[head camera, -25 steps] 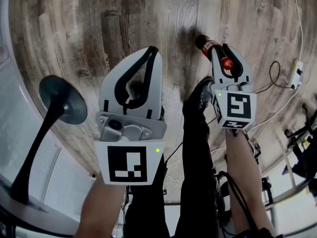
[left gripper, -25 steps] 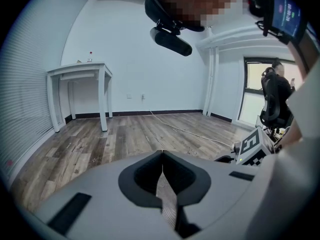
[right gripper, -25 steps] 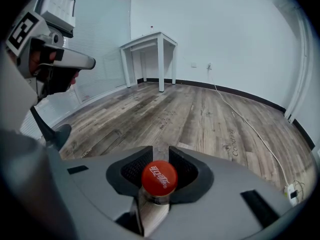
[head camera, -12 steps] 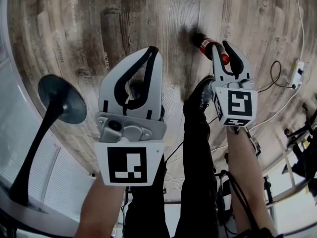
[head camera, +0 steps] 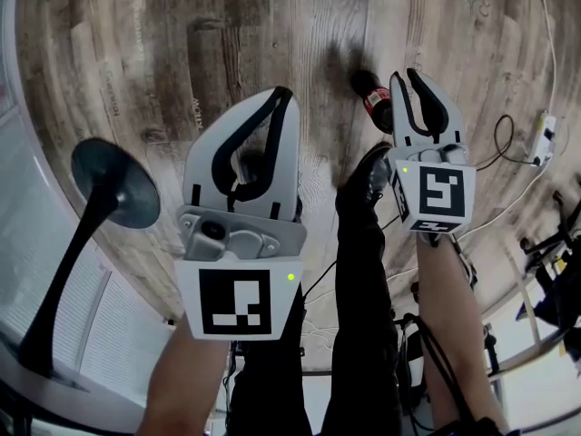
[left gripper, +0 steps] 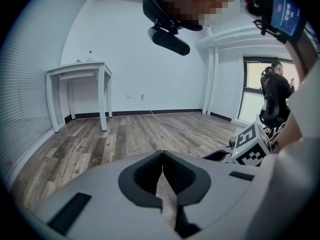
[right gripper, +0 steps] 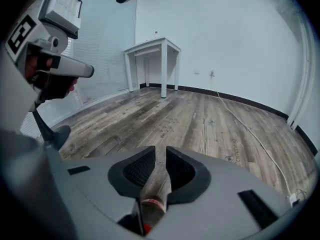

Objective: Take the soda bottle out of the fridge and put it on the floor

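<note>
- The dark plastic soda bottle (head camera: 368, 89) with the red label is seen standing upright on the grey-brown wood-plank floor (head camera: 136, 44), out of the fridge.
- The right gripper (head camera: 405, 75) is held above and just beside the bottle. Its jaws have just been closing and stand a narrow gap apart, and nothing is pressed between the pads. In the right gripper view the bottle shows only low down through the gap, beneath the jaws.
- The left gripper (head camera: 279, 94) is held over bare floor with its jaws brought together on nothing.
- A black shoe (head camera: 368, 175) of the person is planted near the bottle, on its near side.
- A black stand with a round flared foot (head camera: 113, 184) is set by the pale wall at the left edge, well apart from the bottle.
- Open planks are left beyond the bottle as far as the dark skirting.
- A white four-legged table (right gripper: 152, 46) is placed against the far wall, well apart.
- A thin white cable (left gripper: 187, 130) is laid across the floor toward the right side, where a white power strip (head camera: 546, 133) lies.
</note>
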Motion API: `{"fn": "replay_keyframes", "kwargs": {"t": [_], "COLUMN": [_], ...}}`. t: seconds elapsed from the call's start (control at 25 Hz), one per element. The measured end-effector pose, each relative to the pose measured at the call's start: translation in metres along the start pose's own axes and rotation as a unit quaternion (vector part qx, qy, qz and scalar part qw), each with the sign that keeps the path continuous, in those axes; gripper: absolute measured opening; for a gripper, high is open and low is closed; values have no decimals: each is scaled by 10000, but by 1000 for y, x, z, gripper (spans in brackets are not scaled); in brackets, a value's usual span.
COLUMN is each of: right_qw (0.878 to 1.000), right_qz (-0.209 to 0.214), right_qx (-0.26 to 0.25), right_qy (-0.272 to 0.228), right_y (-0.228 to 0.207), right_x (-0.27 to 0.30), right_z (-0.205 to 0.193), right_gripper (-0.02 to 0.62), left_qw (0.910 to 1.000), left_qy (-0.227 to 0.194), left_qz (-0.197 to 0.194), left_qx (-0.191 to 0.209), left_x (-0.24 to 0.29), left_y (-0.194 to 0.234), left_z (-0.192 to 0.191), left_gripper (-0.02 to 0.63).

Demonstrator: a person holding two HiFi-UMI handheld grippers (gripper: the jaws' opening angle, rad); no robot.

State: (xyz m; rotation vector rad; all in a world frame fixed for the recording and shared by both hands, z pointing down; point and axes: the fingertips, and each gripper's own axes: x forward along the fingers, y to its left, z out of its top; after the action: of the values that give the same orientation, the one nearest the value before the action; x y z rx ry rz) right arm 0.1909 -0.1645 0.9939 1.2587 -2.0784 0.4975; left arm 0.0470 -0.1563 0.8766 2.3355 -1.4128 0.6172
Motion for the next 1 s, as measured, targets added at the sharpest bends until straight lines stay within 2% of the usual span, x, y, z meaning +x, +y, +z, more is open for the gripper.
{"fn": "replay_keyframes", "kwargs": {"t": [0.2,0.76,1.0], "right_qw": [9997,9986,9977], "right_qz": [-198,-330,-396], "right_qx": [3,-106,-160], "right_qy": [-145,-393,-532], "right_y": [-14,-22,-27], "right_x": [-6,-20,-36], "right_z": [9,39,66], "right_gripper": [81,80,74], "left_qw": [10000,9998,9990], "left_qy": [-13,-168,-394], "left_qz": [10,53,132], "left_qx": [16,89,139], "left_x": [-2,-12,-21], "left_y": [1,0,2], "left_z": [1,25,58], "left_gripper": [18,18,18]}}
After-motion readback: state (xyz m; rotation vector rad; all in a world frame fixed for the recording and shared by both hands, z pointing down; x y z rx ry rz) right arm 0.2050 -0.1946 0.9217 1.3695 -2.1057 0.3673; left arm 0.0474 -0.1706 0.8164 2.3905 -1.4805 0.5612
